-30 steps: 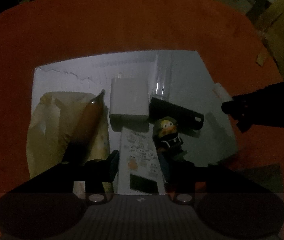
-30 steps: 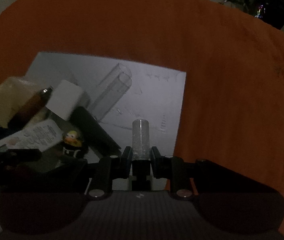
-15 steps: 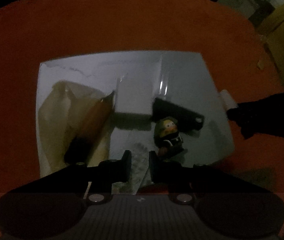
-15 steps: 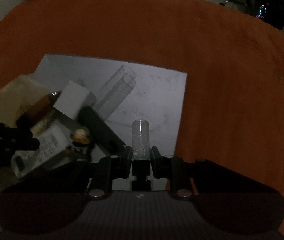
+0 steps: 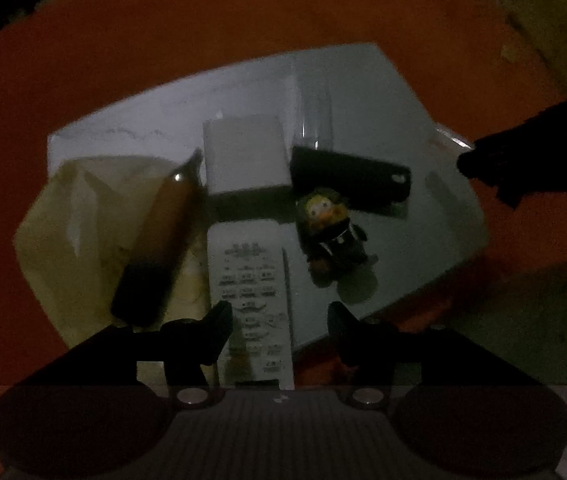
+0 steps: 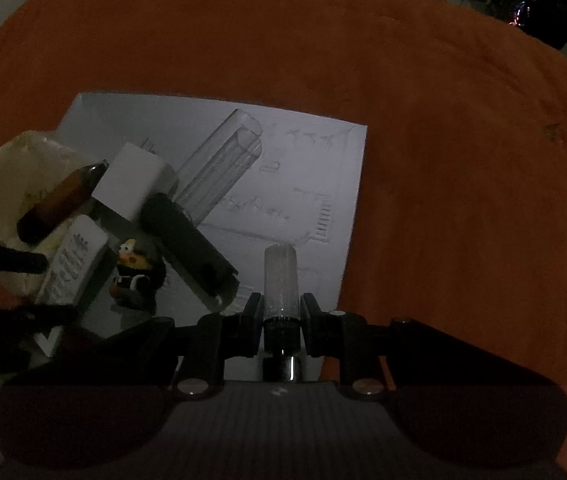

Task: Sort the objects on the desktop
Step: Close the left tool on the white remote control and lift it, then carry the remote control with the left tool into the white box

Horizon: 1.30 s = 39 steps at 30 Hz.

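Sorting barely begun: right gripper (image 6: pixel 282 312) pinching a clear tube (image 6: pixel 280 280) over the white sheet (image 6: pixel 315 168), left gripper (image 5: pixel 279 320) just spreading, unpressed, astride the remote (image 5: pixel 251 280), amid charger (image 5: pixel 243 156), figurine (image 5: pixel 329 236), black case (image 5: pixel 347 176) still clustered.

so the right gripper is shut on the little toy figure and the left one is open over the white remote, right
Not quite. The right gripper is shut on a small clear vial, not the toy figure, which stands free on the white sheet; the right wrist view shows this. The rest holds: the left gripper is open over the white remote, its jaws having just been opening.
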Each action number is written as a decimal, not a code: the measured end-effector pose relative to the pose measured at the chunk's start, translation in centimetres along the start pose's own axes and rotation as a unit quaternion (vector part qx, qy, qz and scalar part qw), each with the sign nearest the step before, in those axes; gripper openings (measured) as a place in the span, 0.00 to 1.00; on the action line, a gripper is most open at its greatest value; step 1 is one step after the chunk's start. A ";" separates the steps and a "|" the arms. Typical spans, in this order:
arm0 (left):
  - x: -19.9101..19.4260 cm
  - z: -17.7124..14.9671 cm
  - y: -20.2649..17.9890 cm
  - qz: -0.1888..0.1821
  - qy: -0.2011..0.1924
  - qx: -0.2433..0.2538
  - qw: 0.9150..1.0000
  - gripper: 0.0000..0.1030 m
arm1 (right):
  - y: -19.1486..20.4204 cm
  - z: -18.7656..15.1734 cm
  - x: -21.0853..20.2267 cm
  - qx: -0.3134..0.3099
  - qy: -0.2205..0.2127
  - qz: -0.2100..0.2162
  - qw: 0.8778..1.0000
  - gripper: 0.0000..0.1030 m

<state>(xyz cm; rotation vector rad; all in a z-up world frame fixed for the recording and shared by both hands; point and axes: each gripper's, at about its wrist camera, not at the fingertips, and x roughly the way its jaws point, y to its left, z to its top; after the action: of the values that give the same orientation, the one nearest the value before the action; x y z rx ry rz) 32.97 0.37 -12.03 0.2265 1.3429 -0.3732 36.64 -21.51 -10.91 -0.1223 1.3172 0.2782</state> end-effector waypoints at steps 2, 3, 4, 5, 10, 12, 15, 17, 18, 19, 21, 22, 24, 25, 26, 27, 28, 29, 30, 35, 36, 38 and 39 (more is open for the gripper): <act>0.5 0.1 -0.2 0.020 0.004 0.008 1.000 0.49 | 0.2 -0.1 0.0 -0.002 0.000 0.001 1.000 0.22; 0.7 0.1 0.0 0.025 0.006 0.004 1.000 0.49 | 0.2 -0.1 0.0 -0.003 0.001 0.001 1.000 0.22; 0.9 0.1 0.1 0.030 0.007 0.001 1.000 0.49 | 0.3 -0.2 0.0 -0.004 0.001 0.002 1.000 0.22; 1.0 0.1 0.3 0.034 0.009 -0.003 0.999 0.50 | 0.3 -0.2 0.0 -0.005 0.001 0.002 1.000 0.22; 1.8 -0.1 1.1 0.014 0.013 -0.019 1.000 0.50 | 0.3 -0.4 0.4 -0.007 0.008 0.002 1.000 0.22; 2.4 -0.1 1.0 0.010 0.016 -0.019 1.000 0.50 | 0.2 -0.5 0.4 -0.006 0.009 0.002 1.000 0.22; 2.7 0.0 0.2 0.022 0.010 -0.005 1.000 0.50 | 0.4 -0.5 0.4 -0.006 0.010 0.002 1.000 0.22; 2.8 0.1 -0.4 0.029 0.006 0.005 1.000 0.42 | 0.7 -0.6 0.5 -0.007 0.011 0.000 1.000 0.22; 2.7 0.1 -0.4 0.025 0.001 0.005 1.000 0.39 | 0.8 -0.6 0.5 -0.008 0.011 -0.001 1.000 0.22; 2.6 0.1 -0.4 0.021 -0.004 0.006 1.000 0.39 | 0.9 -0.7 0.6 -0.009 0.011 -0.002 1.000 0.22; 2.3 0.0 -0.3 0.016 -0.013 0.001 1.000 0.39 | 1.1 -0.8 0.6 -0.013 0.013 -0.001 1.000 0.21; 2.0 -0.1 -0.2 0.012 -0.017 -0.002 1.000 0.39 | 1.1 -0.9 0.5 -0.014 0.013 0.000 1.000 0.21; 1.0 -0.3 0.1 0.001 -0.028 -0.010 1.000 0.39 | 1.1 -1.1 -0.1 -0.016 0.009 0.003 1.000 0.21; 0.4 -0.4 0.4 -0.006 -0.034 -0.014 0.999 0.39 | 1.0 -1.1 -0.4 -0.014 0.007 0.007 1.000 0.21; -0.2 -0.5 0.6 -0.013 -0.040 -0.018 0.999 0.39 | 0.9 -1.2 -1.0 -0.011 0.004 0.015 1.000 0.21; -0.9 -0.4 0.9 -0.022 -0.046 -0.025 0.998 0.39 | 0.8 -1.2 -1.6 -0.009 0.000 0.022 1.000 0.21; -1.5 -0.4 1.2 -0.031 -0.051 -0.031 0.998 0.39 | 0.8 -1.2 -2.3 -0.006 -0.006 0.029 1.000 0.21; -2.2 -0.5 1.4 -0.036 -0.055 -0.034 0.997 0.39 | 0.7 -1.3 -2.9 -0.004 -0.011 0.036 0.999 0.21; -2.9 -0.5 1.7 -0.040 -0.060 -0.037 0.997 0.39 | 0.7 -1.4 -3.6 -0.002 -0.016 0.043 0.999 0.21; -6.5 -1.4 2.1 -0.058 -0.086 -0.042 0.994 0.39 | 1.1 -3.0 -6.8 -0.005 -0.033 0.076 0.997 0.21; -7.3 -1.6 1.9 -0.061 -0.091 -0.040 0.993 0.39 | 1.2 -3.4 -7.4 -0.006 -0.036 0.083 0.996 0.21; -8.9 -1.9 1.5 -0.069 -0.103 -0.037 0.992 0.39 | 1.5 -4.1 -8.6 -0.010 -0.040 0.092 0.995 0.21; -9.7 -2.3 1.5 -0.074 -0.109 -0.033 0.991 0.39 | 1.7 -4.5 -9.0 -0.014 -0.042 0.096 0.994 0.21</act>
<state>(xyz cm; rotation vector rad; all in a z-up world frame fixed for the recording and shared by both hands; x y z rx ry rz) 29.75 3.86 -3.14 0.0293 1.1571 -0.4628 29.94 -22.14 -3.20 -0.0079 1.2437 0.4601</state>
